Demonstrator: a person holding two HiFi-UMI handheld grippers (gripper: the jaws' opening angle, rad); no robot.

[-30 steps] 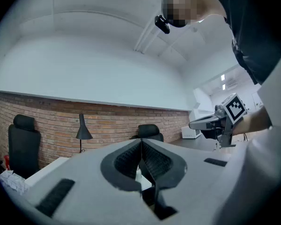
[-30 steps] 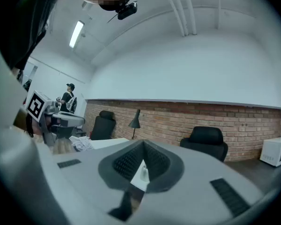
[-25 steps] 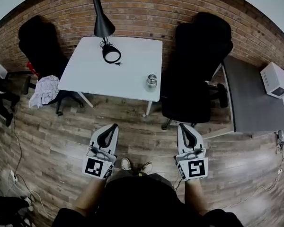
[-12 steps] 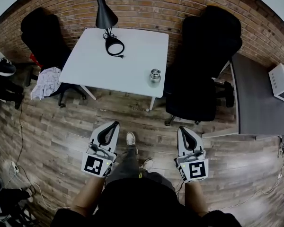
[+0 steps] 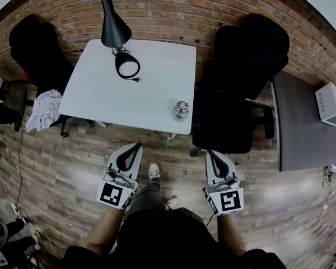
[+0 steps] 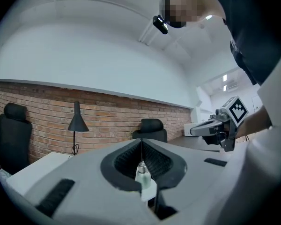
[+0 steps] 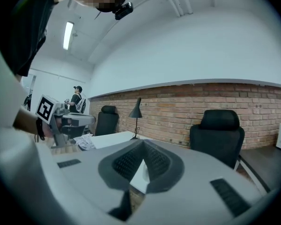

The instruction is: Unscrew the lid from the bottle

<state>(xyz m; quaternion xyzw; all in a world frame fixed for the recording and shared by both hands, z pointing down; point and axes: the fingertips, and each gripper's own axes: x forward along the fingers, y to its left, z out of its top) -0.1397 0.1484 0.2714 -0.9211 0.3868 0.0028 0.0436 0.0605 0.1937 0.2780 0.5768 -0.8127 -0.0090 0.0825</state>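
Note:
A small metal bottle with its lid on stands near the front right corner of the white table. In the left gripper view the bottle shows far off through the gap behind the jaws. My left gripper is shut and empty, held over the wooden floor short of the table. The right gripper is also shut with nothing in it, level with the left one and about a chair's width to its right. Both are well apart from the bottle.
A black desk lamp with a coiled cable stands at the table's far side. Black office chairs flank the table, the left one with cloth beside it. A dark desk and a white appliance sit at the right.
The person has stepped forward: the table and bottle lie closer to both grippers. The grippers keep their shut pose in front of the body.

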